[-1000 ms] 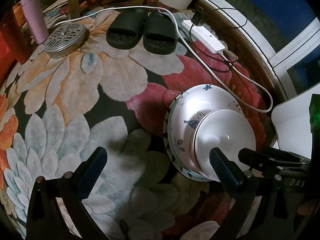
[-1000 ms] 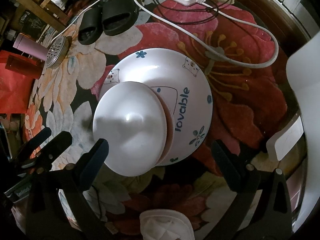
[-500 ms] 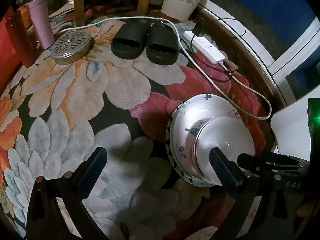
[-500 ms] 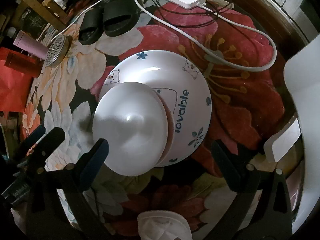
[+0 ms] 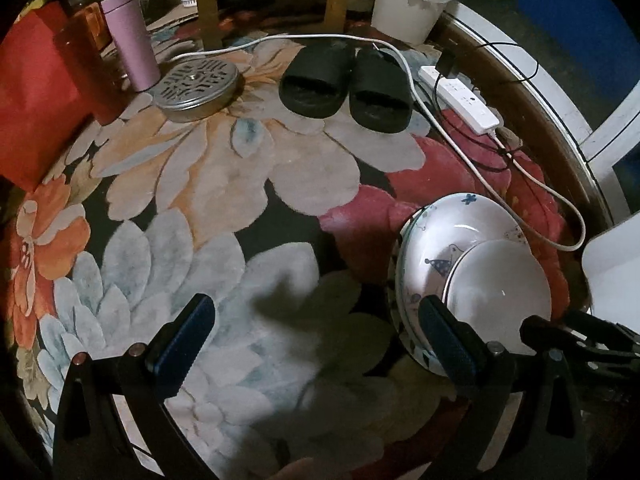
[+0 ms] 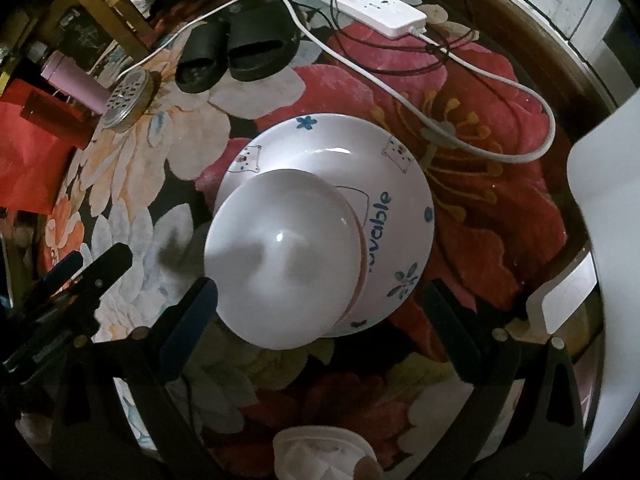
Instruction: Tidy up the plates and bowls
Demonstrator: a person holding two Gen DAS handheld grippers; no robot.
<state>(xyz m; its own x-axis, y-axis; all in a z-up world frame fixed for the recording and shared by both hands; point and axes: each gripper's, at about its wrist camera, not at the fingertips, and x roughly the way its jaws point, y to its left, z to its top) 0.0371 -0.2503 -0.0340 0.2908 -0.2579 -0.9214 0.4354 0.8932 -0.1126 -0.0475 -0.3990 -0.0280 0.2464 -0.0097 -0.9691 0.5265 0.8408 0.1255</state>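
- Two grippers, both with jaws spread wide and nothing between them: the left gripper [image 5: 316, 330] hangs over bare rug, the right gripper [image 6: 320, 310] sits just short of the stacked dishes.
- Over the last second both tools have eased up and back, and in each view the stack sits smaller and a little farther off than it did.
- My read is that the stacking step is done and the hands are pulling clear; no loose dish shows in either view.
- Just ahead of the right gripper, the small white bowl [image 6: 280, 258] sits on top, empty, with only a glint and a shadow inside.
- It rests in the printed bowl [image 6: 384, 184], the one with blue lettering and little animal drawings, off-centre toward the tool's side.
- Between them a thin pinkish rim peeks out, maybe another dish, but I cannot tell.
- From the left gripper the stack lies ahead to the right, with a patterned edge under the printed bowl that looks like a plate.
- The whole pile stands on the floral rug [image 5: 224, 184].
- Farther out, a white cable [image 6: 460, 60] curls beyond the stack, well apart from it.
- Farthest off are black slippers [image 5: 344, 84] and a perforated metal tin [image 5: 196, 88].
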